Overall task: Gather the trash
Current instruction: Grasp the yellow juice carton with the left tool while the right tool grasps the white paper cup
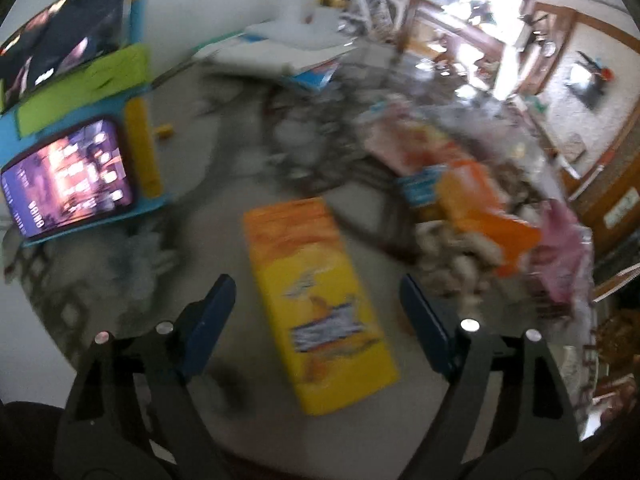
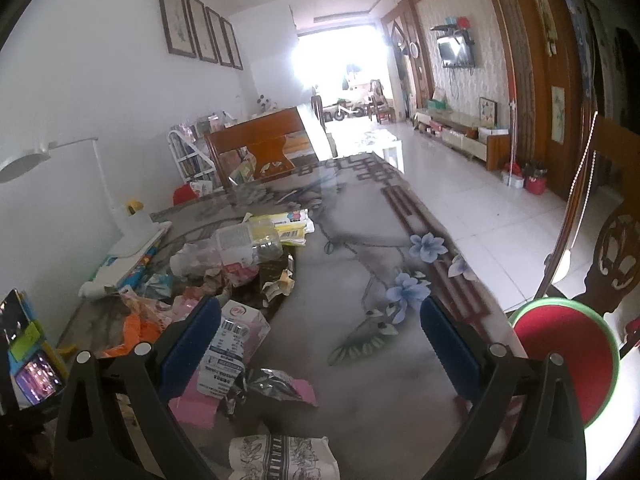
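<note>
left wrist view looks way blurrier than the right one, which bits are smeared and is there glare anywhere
Left wrist view: motion blur smears the yellow box and wrapper pile; the gripper stays sharp. Right wrist view: sharp, but the far doorway is blown out white.

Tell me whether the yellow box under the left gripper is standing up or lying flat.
Lying flat. The yellow box rests on the table with its broad printed face up, between the open left gripper's fingers, untouched.

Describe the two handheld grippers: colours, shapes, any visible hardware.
Both look alike. The left gripper has two flat, dark blue rectangular finger pads mounted on black, angular arms with slotted cut-outs. Round silver pins mark the pivots on each arm. The right gripper shows the same build: blue pads, black linkage, silver pins. No cables, markings or sleeves are visible.
</note>
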The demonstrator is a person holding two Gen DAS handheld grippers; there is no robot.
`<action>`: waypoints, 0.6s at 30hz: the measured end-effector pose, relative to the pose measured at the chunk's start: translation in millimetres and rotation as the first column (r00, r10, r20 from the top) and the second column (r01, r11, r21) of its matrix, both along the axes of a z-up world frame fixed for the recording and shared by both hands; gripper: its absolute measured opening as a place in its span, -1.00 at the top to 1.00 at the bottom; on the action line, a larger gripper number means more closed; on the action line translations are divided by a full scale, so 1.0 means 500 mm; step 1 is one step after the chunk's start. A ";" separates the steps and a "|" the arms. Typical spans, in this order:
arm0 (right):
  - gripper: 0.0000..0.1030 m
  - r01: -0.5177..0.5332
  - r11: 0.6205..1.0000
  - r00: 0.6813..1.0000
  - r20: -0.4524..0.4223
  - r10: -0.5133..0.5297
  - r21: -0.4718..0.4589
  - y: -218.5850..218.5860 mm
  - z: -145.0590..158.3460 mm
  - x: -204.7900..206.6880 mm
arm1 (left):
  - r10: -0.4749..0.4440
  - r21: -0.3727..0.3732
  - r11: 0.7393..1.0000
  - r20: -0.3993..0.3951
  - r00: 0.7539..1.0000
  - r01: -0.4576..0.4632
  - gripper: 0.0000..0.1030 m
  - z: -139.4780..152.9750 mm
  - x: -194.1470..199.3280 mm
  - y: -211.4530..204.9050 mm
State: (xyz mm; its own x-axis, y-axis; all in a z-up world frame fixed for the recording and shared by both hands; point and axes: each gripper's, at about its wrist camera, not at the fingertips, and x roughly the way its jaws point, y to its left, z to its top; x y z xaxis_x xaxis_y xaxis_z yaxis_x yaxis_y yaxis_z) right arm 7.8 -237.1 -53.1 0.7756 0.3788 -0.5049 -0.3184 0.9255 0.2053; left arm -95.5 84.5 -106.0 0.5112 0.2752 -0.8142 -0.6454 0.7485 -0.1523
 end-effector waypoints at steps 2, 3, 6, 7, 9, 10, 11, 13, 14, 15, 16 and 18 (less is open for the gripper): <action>-0.87 -0.001 1.000 1.000 -0.007 0.001 -0.001 -0.002 0.003 -0.002 | -0.003 -0.022 1.000 -0.024 1.000 0.003 -0.59 -0.016 -0.005 -0.002; -0.87 -0.002 1.000 1.000 -0.012 0.002 -0.004 -0.004 0.002 -0.010 | -0.011 -0.037 0.999 -0.034 0.999 0.010 -0.58 -0.022 -0.007 -0.002; -0.87 -0.013 1.000 1.000 -0.027 0.012 -0.028 -0.010 0.002 -0.028 | -0.044 -0.108 0.993 -0.054 0.998 0.038 -0.42 -0.041 0.008 -0.014; -0.87 -0.018 0.999 0.999 -0.035 0.016 -0.038 -0.010 0.004 -0.017 | -0.047 -0.115 0.992 -0.052 0.998 0.041 -0.30 -0.045 0.011 -0.011; -0.87 -0.031 0.997 0.998 -0.063 0.026 -0.075 -0.009 0.007 -0.007 | -0.068 -0.146 0.987 -0.013 0.998 0.065 -0.28 -0.041 0.029 0.006; -0.87 -0.049 0.994 0.995 -0.094 0.039 -0.102 -0.008 0.001 -0.013 | -0.086 -0.157 0.984 0.007 0.996 0.086 -0.27 -0.038 0.028 0.000; -0.87 -0.065 0.991 0.992 -0.119 0.051 -0.115 0.003 0.001 0.010 | -0.097 -0.155 0.983 0.015 0.995 0.098 -0.27 -0.036 0.029 -0.006; -0.87 -0.144 0.975 0.971 -0.215 0.106 -0.167 0.018 -0.019 0.011 | -0.133 -0.137 0.981 0.029 0.991 0.136 -0.26 -0.027 0.036 -0.018; -0.87 -0.169 0.968 0.962 -0.244 0.120 -0.188 0.025 -0.026 0.015 | -0.149 -0.130 0.980 0.030 0.988 0.152 -0.26 -0.023 0.043 -0.022; -0.87 -0.205 0.953 0.950 -0.280 0.139 -0.222 0.034 -0.037 0.011 | -0.166 -0.122 0.978 0.029 0.986 0.168 -0.25 -0.021 0.047 -0.029; -0.87 -0.233 0.941 0.941 -0.303 0.154 -0.246 0.042 -0.044 0.004 | -0.182 -0.117 0.976 0.027 0.983 0.184 -0.25 -0.020 0.052 -0.035; -0.87 -0.289 0.918 0.921 -0.340 0.189 -0.271 0.060 -0.062 -0.001 | -0.210 -0.123 0.969 0.031 0.977 0.212 -0.25 -0.021 0.062 -0.046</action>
